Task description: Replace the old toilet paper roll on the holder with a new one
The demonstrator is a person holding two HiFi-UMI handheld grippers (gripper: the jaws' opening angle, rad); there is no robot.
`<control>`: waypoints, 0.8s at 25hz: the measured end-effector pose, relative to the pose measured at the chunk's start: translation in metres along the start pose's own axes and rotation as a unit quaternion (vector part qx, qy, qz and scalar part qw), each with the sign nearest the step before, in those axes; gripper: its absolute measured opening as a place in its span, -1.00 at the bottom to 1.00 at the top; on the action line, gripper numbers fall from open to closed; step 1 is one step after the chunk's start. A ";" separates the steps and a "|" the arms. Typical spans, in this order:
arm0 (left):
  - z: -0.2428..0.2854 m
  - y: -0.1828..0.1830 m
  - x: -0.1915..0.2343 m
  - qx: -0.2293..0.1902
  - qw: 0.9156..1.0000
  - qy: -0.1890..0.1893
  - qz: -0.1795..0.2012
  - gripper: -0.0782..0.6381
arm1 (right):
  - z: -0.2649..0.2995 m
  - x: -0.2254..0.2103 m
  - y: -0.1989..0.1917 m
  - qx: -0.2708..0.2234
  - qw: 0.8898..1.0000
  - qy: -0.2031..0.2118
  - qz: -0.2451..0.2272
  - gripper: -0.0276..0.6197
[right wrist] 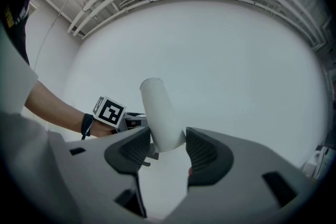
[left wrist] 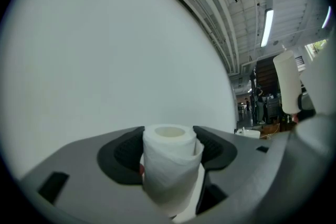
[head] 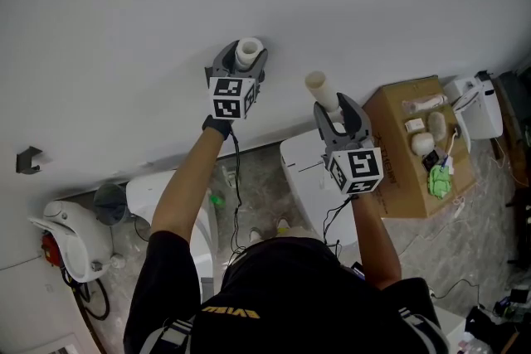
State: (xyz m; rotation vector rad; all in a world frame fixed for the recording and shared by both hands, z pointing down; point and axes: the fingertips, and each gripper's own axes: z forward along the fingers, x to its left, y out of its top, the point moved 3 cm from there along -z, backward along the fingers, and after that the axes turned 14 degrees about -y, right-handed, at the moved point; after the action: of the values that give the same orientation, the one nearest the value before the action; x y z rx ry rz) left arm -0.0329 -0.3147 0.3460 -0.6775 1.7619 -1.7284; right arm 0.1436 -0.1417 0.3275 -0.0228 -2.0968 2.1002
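a person with both arms raised faces a bare white wall (head: pixel 124 29), a two-jaw tool in each hand. the left gripper (head: pixel 245 62) has its jaws clenched on a slim toilet paper roll (head: pixel 249 48), which stands upright between the pads with its hollow core facing up and a loose wrap of paper hanging down one side. the roll is in the air close to the wall, resting on nothing. the left gripper view shows both dark pads pressed against the roll's sides.

the right gripper (head: pixel 336 108) is just beside and lower in the head view. its jaws grasp the lower end of a plain white tube (head: pixel 319 87), which tilts up and away toward the wall. the right gripper view shows the tube wedged between the pads, with the left gripper's marker cube (right wrist: pixel 109 112) behind it.

a small black bracket (head: pixel 27 159) sticks out from the wall well off to the left. down at the right sits a cardboard box (head: pixel 398 170) with small white items and a green one (head: pixel 437 178) lying near its far edge, and a stone-tiled floor (head: pixel 257 170) shows between the arms.
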 end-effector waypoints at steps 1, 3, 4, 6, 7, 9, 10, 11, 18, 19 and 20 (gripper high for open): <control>0.002 0.002 -0.004 -0.001 1.000 -0.004 0.003 0.04 | -0.001 -0.001 0.000 0.000 1.000 -0.002 0.000 -0.26; 0.005 0.005 -0.008 -0.003 1.000 -0.011 0.006 0.04 | -0.003 -0.004 0.000 0.000 1.000 -0.006 0.001 -0.26; 0.006 0.006 -0.010 -0.004 1.000 -0.013 0.006 0.04 | -0.003 -0.006 -0.001 0.001 1.000 -0.008 0.002 -0.26; 0.010 0.006 -0.014 -0.003 1.000 -0.016 0.002 0.04 | -0.005 -0.010 -0.001 0.001 1.000 -0.012 0.003 -0.26; 0.012 0.005 -0.016 -0.001 1.000 -0.018 0.000 0.04 | -0.005 -0.011 -0.002 0.002 1.000 -0.013 0.004 -0.26; 0.016 0.002 -0.022 0.003 1.000 -0.024 0.002 0.04 | -0.007 -0.014 -0.003 0.003 1.000 -0.017 0.005 -0.26; 0.018 0.001 -0.025 0.007 1.000 -0.027 0.007 0.04 | -0.008 -0.015 -0.004 0.003 1.000 -0.019 0.006 -0.26; 0.021 0.001 -0.029 0.013 0.999 -0.030 0.013 0.04 | -0.009 -0.017 -0.004 0.003 1.000 -0.021 0.006 -0.26; 0.042 -0.014 -0.066 0.079 0.992 -0.046 0.086 0.04 | -0.015 -0.028 -0.019 0.017 0.999 -0.034 0.009 -0.27; 0.046 -0.017 -0.072 0.090 0.989 -0.048 0.106 0.04 | -0.014 -0.030 -0.021 0.018 0.999 -0.037 0.009 -0.27; 0.051 -0.019 -0.078 0.102 0.986 -0.051 0.124 0.04 | -0.014 -0.034 -0.022 0.019 0.999 -0.040 0.009 -0.27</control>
State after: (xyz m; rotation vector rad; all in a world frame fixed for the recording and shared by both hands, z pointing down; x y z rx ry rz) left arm 0.0571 -0.2963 0.3694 -0.4296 1.5043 -1.6425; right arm 0.1809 -0.1323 0.3456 0.0488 -2.1088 2.1848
